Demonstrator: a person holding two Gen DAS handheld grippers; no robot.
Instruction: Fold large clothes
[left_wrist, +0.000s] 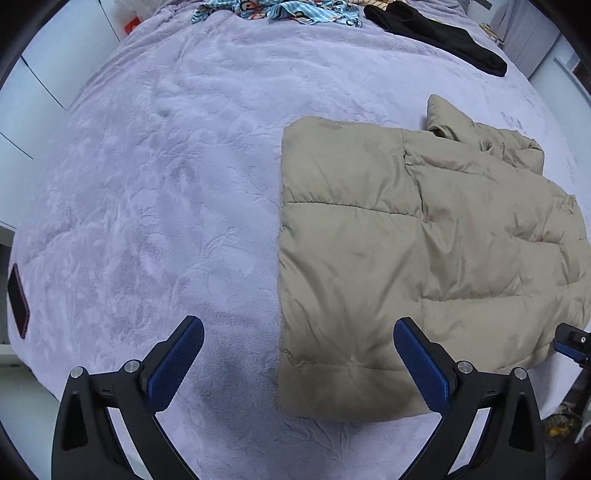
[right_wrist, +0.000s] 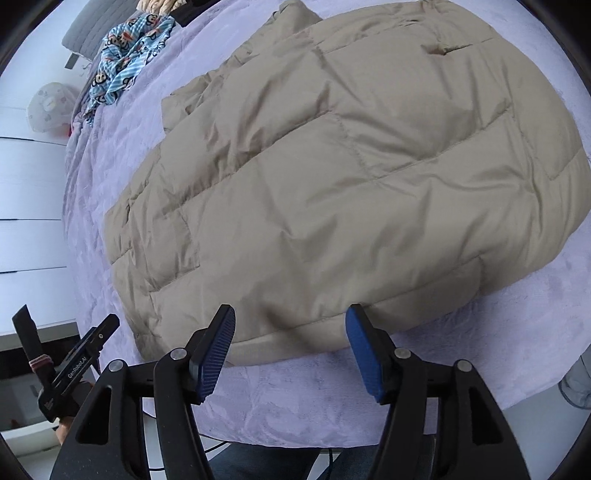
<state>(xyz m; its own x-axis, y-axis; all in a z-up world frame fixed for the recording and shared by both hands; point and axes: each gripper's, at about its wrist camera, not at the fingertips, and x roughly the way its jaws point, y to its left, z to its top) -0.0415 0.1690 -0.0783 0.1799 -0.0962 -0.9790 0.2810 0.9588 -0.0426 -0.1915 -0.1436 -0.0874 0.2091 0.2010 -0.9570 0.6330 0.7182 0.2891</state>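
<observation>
A beige quilted puffer jacket (left_wrist: 406, 251) lies folded lengthwise on a lilac plush bedspread (left_wrist: 166, 184), its straight folded edge at centre. My left gripper (left_wrist: 299, 328) is open and empty, hovering over the jacket's near left hem corner. In the right wrist view the jacket (right_wrist: 351, 166) fills the frame, hem nearest. My right gripper (right_wrist: 291, 314) is open and empty just above the hem edge. The left gripper's body (right_wrist: 85, 354) shows at the lower left there.
A black garment (left_wrist: 436, 33) and a blue patterned garment (left_wrist: 277, 11) lie at the bed's far end. A dark phone (left_wrist: 18, 299) lies at the bed's left edge. White cabinets (left_wrist: 44, 74) stand to the left. The blue garment (right_wrist: 129, 55) also shows far left.
</observation>
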